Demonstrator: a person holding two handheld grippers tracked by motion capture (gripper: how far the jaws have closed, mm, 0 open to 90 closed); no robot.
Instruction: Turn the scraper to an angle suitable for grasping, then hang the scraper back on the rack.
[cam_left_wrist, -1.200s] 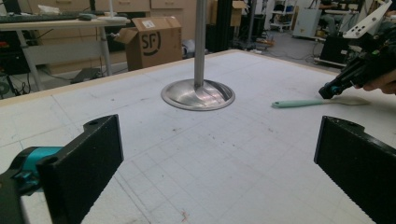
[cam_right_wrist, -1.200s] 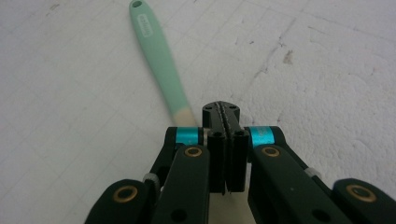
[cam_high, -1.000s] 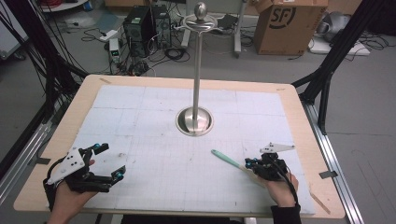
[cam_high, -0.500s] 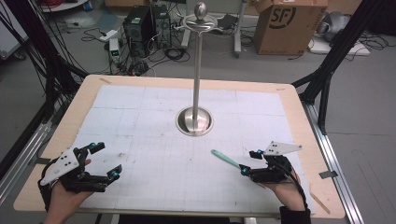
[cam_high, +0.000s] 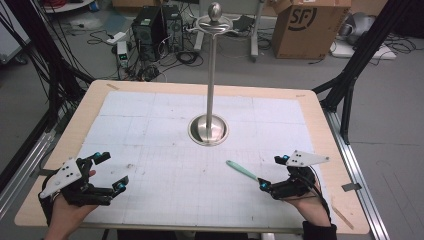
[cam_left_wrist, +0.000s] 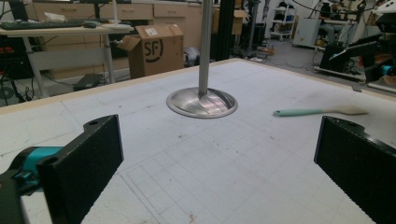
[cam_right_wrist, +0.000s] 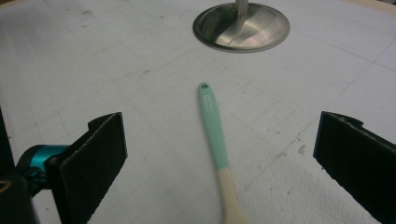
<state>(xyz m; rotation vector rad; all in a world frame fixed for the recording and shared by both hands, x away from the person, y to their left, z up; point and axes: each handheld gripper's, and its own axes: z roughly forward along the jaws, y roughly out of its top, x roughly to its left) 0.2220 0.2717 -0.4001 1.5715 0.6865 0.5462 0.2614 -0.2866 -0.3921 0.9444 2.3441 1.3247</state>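
While both grippers gape, spoon (cam_right_wrist: 214, 125) lies near stand (cam_high: 209, 129).

A cardboard box (cam_high: 311, 27) stands on the floor far beyond the grippers, past the table's far edge, with computer towers (cam_high: 156, 25) and tangled cables (cam_high: 187, 50) nearby.

Lab: computer towers (cam_high: 152, 30), floor cables (cam_high: 100, 35)
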